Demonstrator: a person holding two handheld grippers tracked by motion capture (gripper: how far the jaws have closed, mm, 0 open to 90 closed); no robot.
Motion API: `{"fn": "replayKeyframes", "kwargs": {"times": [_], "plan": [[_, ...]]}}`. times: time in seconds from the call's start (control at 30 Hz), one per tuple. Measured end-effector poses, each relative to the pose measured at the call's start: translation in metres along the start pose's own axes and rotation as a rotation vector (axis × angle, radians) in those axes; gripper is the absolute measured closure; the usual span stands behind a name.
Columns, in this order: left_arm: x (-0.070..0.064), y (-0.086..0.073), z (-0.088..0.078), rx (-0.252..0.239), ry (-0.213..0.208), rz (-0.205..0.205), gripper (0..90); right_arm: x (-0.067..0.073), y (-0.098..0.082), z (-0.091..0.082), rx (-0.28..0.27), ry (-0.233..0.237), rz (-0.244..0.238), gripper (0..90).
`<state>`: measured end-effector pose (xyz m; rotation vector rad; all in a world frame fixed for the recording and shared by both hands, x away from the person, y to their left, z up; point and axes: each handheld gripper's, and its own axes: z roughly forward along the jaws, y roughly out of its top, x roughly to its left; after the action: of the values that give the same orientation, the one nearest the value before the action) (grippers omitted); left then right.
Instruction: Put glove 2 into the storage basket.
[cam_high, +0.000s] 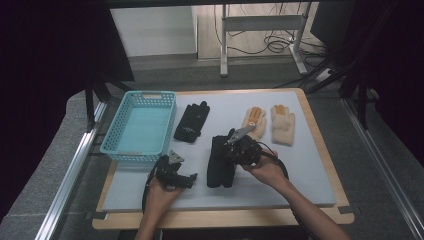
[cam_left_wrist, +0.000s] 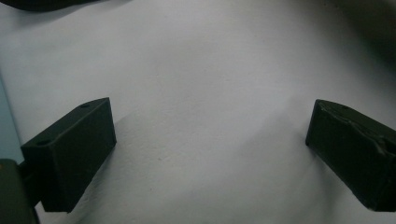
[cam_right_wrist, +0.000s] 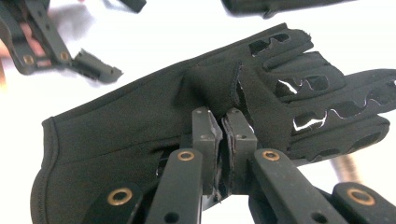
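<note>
Right tongs (cam_right_wrist: 224, 122) pinch black glove (cam_right_wrist: 140, 121); left tongs (cam_left_wrist: 210, 154) agape, low over mat.

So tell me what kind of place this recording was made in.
Probably a lab or test bay set up for recording, not a home. A board with a white mat sits between metal rails, dark curtains close in the sides, and loose cables trail under a metal-legged bench behind.

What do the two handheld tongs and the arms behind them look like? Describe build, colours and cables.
Both tongs, left and right, are black linkage frames with brass-coloured pivot rivets and blocky black jaws. Each carries a grey three-cornered plate on top and trails a black cable. The forearms are bare, with no sleeves or gloves worn.
</note>
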<state>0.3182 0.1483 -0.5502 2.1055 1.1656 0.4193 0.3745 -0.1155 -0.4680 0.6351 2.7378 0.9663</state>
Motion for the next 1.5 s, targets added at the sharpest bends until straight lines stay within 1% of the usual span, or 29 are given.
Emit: {"fn": "replayKeyframes", "kwargs": {"times": [0.03,0.07,0.17,0.2,0.3,0.33,0.37,0.43,0.47,0.53,0.57,0.6,0.7,0.73,0.77,0.83,0.87,0.9,0.93,0.97,1.0,1.1,1.17,1.2,1.23,1.37,1.4,1.43,1.5], "plan": [[0.000,0.000,0.000,0.000,-0.001,0.000,2.1,0.001,-0.003,0.003,0.004,0.007,0.007,84.0],[0.000,0.000,0.000,0.000,0.000,0.000,2.1,0.001,-0.007,0.011,0.011,0.019,0.017,83.9],[0.000,0.000,0.000,0.003,-0.001,0.004,2.1,0.001,-0.009,0.017,0.019,0.027,0.020,83.2],[0.000,0.000,0.000,0.003,-0.001,0.004,2.1,0.001,-0.012,0.021,0.022,0.039,0.022,77.1],[0.000,0.000,0.000,0.003,-0.001,0.004,2.2,-0.001,-0.011,0.018,-0.016,0.021,0.025,67.3],[0.000,0.000,0.000,0.003,-0.001,0.004,2.1,-0.001,-0.011,0.018,-0.016,0.021,0.025,67.3],[0.000,0.000,0.000,0.000,0.000,0.000,2.1,-0.004,-0.009,0.012,-0.043,0.003,0.031,63.9],[0.000,0.000,0.000,0.000,0.000,0.000,2.1,-0.007,-0.008,0.010,-0.051,-0.004,0.035,62.7],[0.000,0.000,0.000,0.000,-0.001,0.000,2.1,-0.012,-0.006,0.007,-0.059,-0.018,0.041,60.6],[0.000,0.000,0.000,0.000,0.000,0.000,2.1,-0.017,-0.004,0.009,-0.063,-0.027,0.050,58.7],[0.000,0.000,0.000,0.000,0.000,0.000,2.1,-0.017,-0.004,0.009,-0.063,-0.027,0.050,58.7],[0.000,0.000,0.000,0.003,-0.001,0.002,2.2,-0.023,0.000,0.013,-0.066,-0.033,0.061,56.5],[0.000,0.000,0.000,0.003,-0.001,0.003,2.1,-0.035,0.010,0.022,-0.081,-0.043,0.094,51.8],[0.000,0.000,0.000,0.003,-0.001,0.003,2.2,-0.035,0.010,0.022,-0.081,-0.043,0.094,51.8],[0.000,0.000,0.000,0.005,-0.001,0.005,2.2,-0.044,0.019,0.029,-0.093,-0.050,0.128,50.8],[0.000,0.000,0.000,0.003,-0.001,0.004,2.2,-0.051,0.030,0.038,-0.105,-0.042,0.150,50.5],[0.000,0.000,0.000,0.003,-0.001,0.004,2.2,-0.051,0.030,0.038,-0.105,-0.042,0.150,50.5],[0.000,0.000,0.000,0.003,-0.001,0.004,2.2,-0.058,0.043,0.050,-0.102,-0.055,0.146,50.4],[0.000,0.000,0.000,0.002,-0.001,0.004,2.2,-0.060,0.048,0.054,-0.098,-0.056,0.145,50.4],[0.000,0.000,0.000,0.002,-0.001,0.004,2.2,-0.060,0.048,0.054,-0.098,-0.056,0.145,50.4],[0.000,0.000,0.000,0.003,-0.002,0.004,2.2,-0.064,0.060,0.066,-0.089,-0.064,0.141,50.4],[0.000,0.000,0.000,0.004,-0.002,0.005,2.2,-0.069,0.077,0.085,-0.081,-0.081,0.136,50.0],[0.000,0.000,0.000,0.004,-0.002,0.005,2.2,-0.074,0.086,0.096,-0.073,-0.096,0.148,49.3],[0.000,0.000,0.000,0.004,-0.002,0.005,2.3,-0.074,0.086,0.096,-0.073,-0.096,0.148,49.3],[0.000,0.000,0.000,0.002,-0.003,0.004,2.3,-0.079,0.094,0.107,-0.071,-0.098,0.161,46.8],[0.000,0.000,0.000,0.001,-0.004,0.003,2.3,-0.089,0.108,0.125,-0.074,-0.090,0.192,41.8],[0.000,0.000,0.000,0.001,-0.004,0.003,2.3,-0.089,0.108,0.125,-0.074,-0.090,0.192,41.8],[0.000,0.000,0.000,0.001,-0.004,0.004,2.3,-0.093,0.114,0.133,-0.067,-0.098,0.204,40.8],[0.000,0.000,0.000,0.001,-0.004,0.003,2.3,-0.097,0.118,0.140,-0.069,-0.095,0.212,40.5]]}}
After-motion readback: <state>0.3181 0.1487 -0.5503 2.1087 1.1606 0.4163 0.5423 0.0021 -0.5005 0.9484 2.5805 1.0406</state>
